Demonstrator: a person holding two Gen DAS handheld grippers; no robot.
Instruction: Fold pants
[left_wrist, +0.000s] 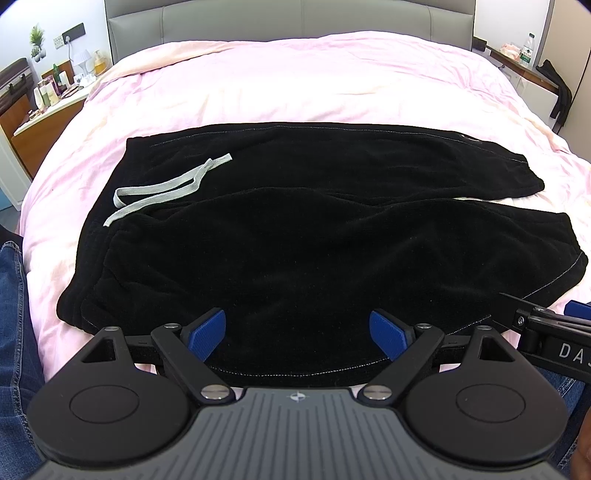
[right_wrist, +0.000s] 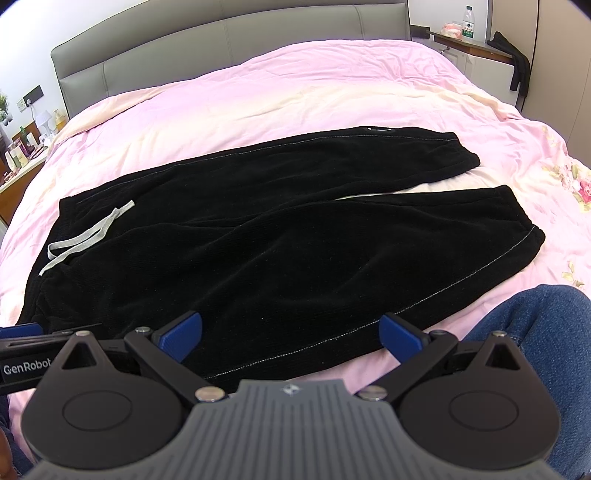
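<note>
Both the left gripper (left_wrist: 297, 334) and right gripper (right_wrist: 291, 334) hover with fingers released over the near hem of black pants (left_wrist: 295, 236) spread flat on the pink bed (left_wrist: 295, 85); beyond the pants, a grey headboard (left_wrist: 288, 18).

pants (left_wrist: 295, 236) lie flat on the bed (left_wrist: 295, 85) ahead of both wide-open grippers, waistband and drawstring (left_wrist: 166, 188) to the left, two legs running right, headboard (left_wrist: 288, 18) far beyond.
</note>
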